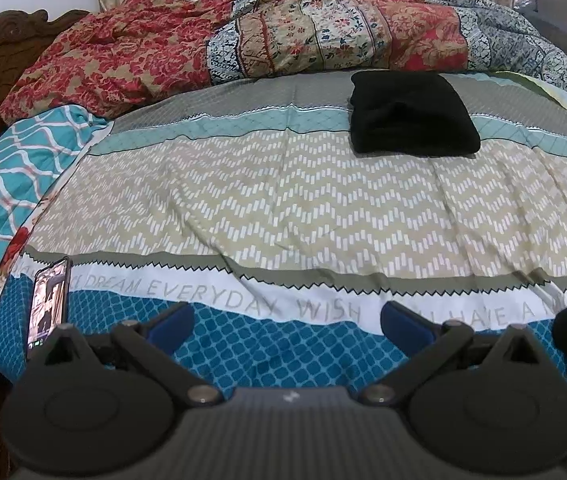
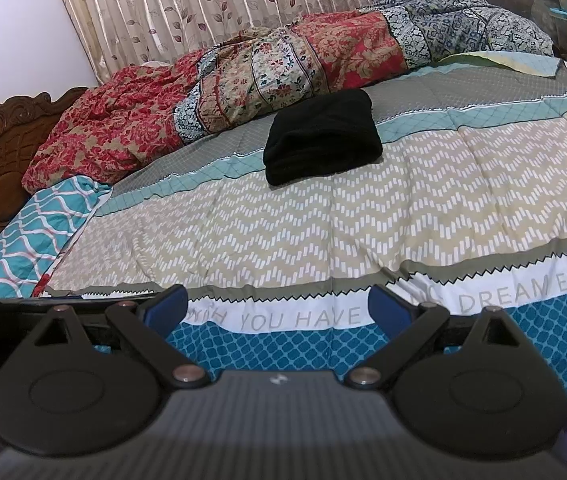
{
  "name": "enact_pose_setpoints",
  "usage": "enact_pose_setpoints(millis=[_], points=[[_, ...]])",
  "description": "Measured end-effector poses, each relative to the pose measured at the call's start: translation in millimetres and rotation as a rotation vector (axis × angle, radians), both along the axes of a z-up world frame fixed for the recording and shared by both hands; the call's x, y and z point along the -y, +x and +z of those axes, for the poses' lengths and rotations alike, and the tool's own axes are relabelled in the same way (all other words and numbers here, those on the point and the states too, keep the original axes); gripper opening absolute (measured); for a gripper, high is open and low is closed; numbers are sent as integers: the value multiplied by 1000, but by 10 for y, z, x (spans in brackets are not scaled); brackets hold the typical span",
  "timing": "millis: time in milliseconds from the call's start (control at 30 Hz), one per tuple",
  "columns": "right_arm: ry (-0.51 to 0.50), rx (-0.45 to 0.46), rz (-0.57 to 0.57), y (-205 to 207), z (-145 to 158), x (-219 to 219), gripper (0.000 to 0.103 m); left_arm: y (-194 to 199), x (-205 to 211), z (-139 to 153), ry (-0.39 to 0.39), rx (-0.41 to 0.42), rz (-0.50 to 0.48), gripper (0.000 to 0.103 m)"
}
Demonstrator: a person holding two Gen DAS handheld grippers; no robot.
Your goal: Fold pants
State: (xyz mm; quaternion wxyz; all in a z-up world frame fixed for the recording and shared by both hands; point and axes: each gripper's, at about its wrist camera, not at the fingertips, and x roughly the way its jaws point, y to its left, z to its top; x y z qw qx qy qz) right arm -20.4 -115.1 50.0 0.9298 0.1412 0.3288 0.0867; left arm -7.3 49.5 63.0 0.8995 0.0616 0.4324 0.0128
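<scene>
Black pants [image 1: 411, 114] lie folded into a compact rectangle on the far part of the bed, also seen in the right wrist view as the pants [image 2: 321, 142]. My left gripper [image 1: 286, 322] hangs over the near edge of the bed, well short of the pants, open with nothing between its blue pads [image 1: 171, 326]. My right gripper [image 2: 277, 308] is likewise open and empty, at the near edge, far from the pants.
A patterned bedspread [image 1: 283, 208] covers the bed. A crumpled red and floral quilt [image 1: 243, 36] lies along the far side. A phone [image 1: 48, 306] with a lit screen rests at the near left. A carved wooden headboard [image 2: 7, 136] stands at left.
</scene>
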Motion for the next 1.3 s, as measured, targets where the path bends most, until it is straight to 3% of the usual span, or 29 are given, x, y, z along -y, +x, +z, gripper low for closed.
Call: enact_pose_setpoints(millis=[500,1067,1300], points=[[15,-18,-9,-18,-38,45,98,37,48,-94,25,-38,0,103],[16,-51,-5,53,-115,79,98,123,87,-221,-15,-109,-20,103],[13,-42,-5,62,-111,104,98,125,162,-198,-39,-94,-73,103]])
